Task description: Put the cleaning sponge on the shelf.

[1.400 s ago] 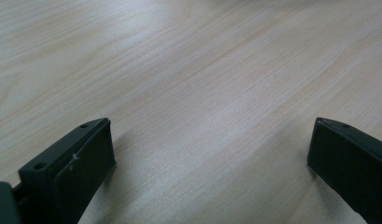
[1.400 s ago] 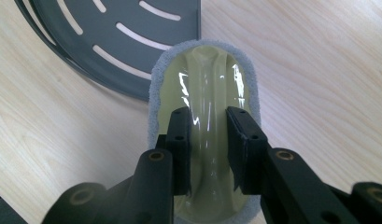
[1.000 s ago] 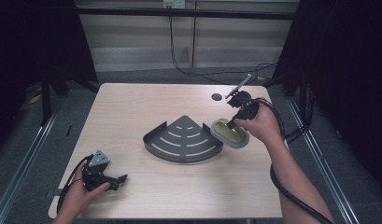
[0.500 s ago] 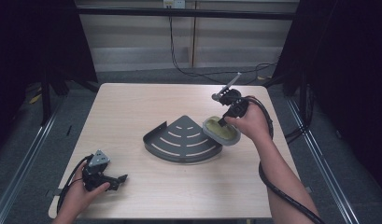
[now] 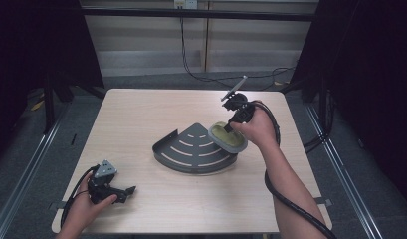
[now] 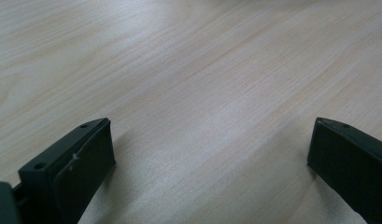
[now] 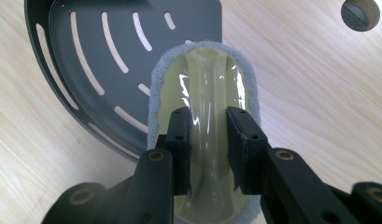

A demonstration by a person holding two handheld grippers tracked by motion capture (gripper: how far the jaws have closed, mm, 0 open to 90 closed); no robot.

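Gripping the oval scrubber (image 7: 202, 79) by its raised pale handle, my right gripper (image 7: 208, 140) is holding it over the right edge of the dark slotted corner tray (image 5: 191, 149); its grey pad is overhanging the tray's rim; my left gripper (image 5: 109, 186) is resting on the wooden table (image 5: 141, 109) near the front left corner, jaws spread wide with nothing between them, well apart from the tray.

Worktop (image 7: 319, 93): pale matt wood-grain surface. Slotted corner shelf (image 7: 86, 56): smooth matt dark metal. Scrubber (image 7: 207, 88): glossy translucent plastic handle, rough grey fibrous pad edge.
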